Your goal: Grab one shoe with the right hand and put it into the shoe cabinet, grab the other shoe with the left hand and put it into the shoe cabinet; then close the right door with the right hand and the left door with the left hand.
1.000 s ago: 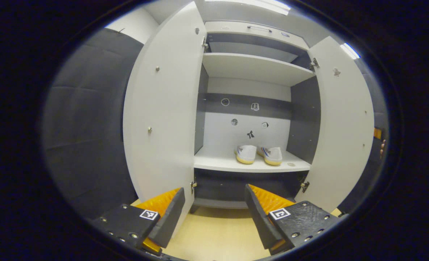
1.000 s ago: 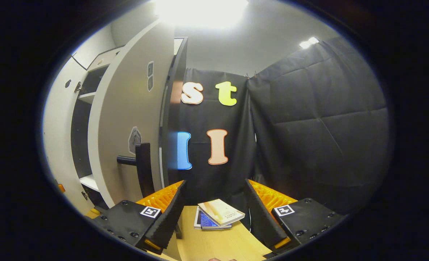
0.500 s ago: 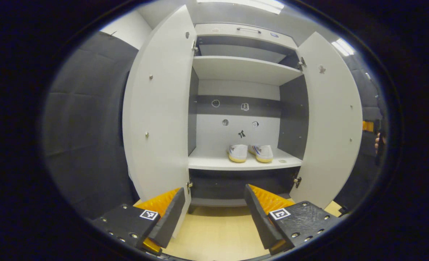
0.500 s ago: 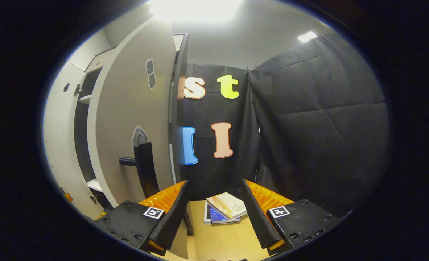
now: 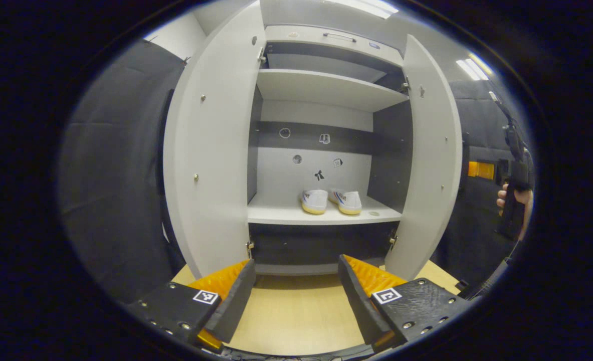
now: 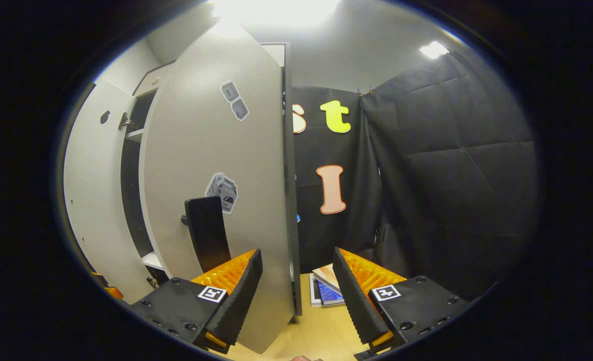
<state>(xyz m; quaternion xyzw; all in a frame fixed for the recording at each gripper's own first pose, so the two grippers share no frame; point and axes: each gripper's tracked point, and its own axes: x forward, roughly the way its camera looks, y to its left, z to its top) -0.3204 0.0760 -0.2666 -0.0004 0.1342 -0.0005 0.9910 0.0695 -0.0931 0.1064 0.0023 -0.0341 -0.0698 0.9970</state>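
The left gripper (image 5: 296, 296) is spread wide and empty, facing the shoe cabinet (image 5: 326, 90); both shoes (image 5: 331, 200) sit side by side on its lower shelf, toes hidden; the left door (image 5: 208, 150) stands open. The right gripper (image 6: 296, 293) is likewise spread, empty, straddling the right door (image 6: 226, 175) edge; the door handle (image 6: 206, 233) is partly hidden behind a finger; books (image 6: 326, 291) are cut off behind.

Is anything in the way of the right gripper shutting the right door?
Nothing visible blocks it. The right gripper is open, its fingers straddling the right door's outer edge. The shoes sit well back on the shelf, clear of the door's swing. The books lie behind the door.
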